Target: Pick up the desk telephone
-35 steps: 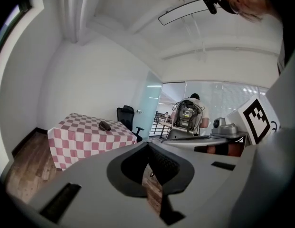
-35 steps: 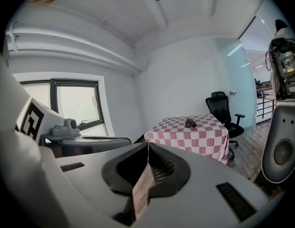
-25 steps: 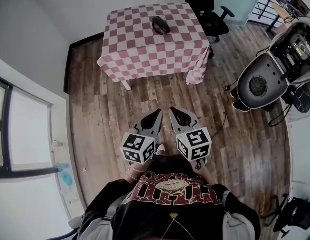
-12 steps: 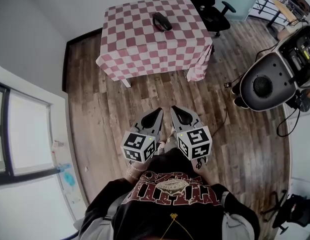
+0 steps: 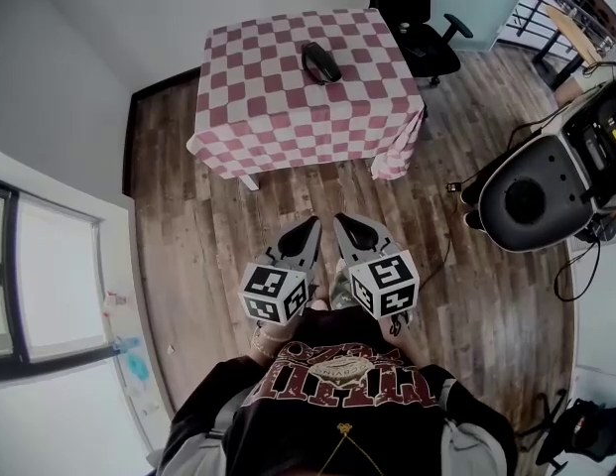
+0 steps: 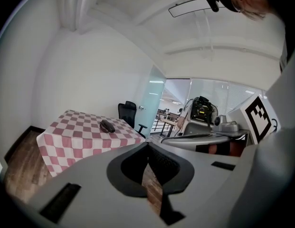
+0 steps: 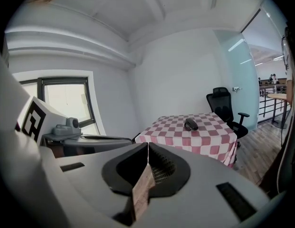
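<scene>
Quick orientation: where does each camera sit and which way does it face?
Head view: on the person's head, looking steeply down at floor and checked table; shows torso, left gripper and right gripper.
Left gripper view: on the left gripper, facing along its shut jaws toward the table; right gripper's cube at right.
Right gripper view: on the right gripper, same heading; left gripper's cube at left.
All share the telephone.

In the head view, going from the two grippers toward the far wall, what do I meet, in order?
brown wooden floor → table under a pink-and-white checked cloth → black desk telephone → black office chair
</scene>
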`<state>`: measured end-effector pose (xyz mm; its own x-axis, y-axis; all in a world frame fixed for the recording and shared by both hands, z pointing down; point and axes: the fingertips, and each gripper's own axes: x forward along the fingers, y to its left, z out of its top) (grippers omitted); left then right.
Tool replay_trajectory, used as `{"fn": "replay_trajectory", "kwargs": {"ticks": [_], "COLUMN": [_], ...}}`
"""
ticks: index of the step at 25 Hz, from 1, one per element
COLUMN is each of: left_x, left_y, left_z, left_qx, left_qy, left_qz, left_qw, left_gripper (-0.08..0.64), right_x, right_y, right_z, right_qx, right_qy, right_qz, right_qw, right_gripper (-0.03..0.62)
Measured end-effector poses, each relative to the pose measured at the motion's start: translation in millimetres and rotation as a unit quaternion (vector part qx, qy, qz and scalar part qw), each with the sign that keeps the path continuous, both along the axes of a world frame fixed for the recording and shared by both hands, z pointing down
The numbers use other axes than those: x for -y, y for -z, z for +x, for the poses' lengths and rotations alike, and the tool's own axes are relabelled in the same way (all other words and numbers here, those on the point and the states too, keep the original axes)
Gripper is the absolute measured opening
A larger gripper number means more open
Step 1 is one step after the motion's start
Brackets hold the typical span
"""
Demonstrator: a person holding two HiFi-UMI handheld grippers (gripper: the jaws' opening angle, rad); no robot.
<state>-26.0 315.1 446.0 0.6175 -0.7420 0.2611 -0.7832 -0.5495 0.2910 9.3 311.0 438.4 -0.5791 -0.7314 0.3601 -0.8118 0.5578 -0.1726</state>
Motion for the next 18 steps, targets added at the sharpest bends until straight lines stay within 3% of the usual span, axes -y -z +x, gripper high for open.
{"fn": "replay_trajectory", "kwargs": {"ticks": [18], "left_x": [98.3], "left_y": [11.5], "left_z": [49.4], "left_qx": [0.01], "left_qy": [0.03], "left_qz": [0.011], "left_qw": [0.9995], "left_gripper": [0.009], "right_x": [100.8], "right_y": [15.9], "right_z": [47.3], "right_qx": [-0.007], "right_qy": [0.049], "right_qz": [0.015], "right_qw": [0.999], "right_gripper": [0.02]}}
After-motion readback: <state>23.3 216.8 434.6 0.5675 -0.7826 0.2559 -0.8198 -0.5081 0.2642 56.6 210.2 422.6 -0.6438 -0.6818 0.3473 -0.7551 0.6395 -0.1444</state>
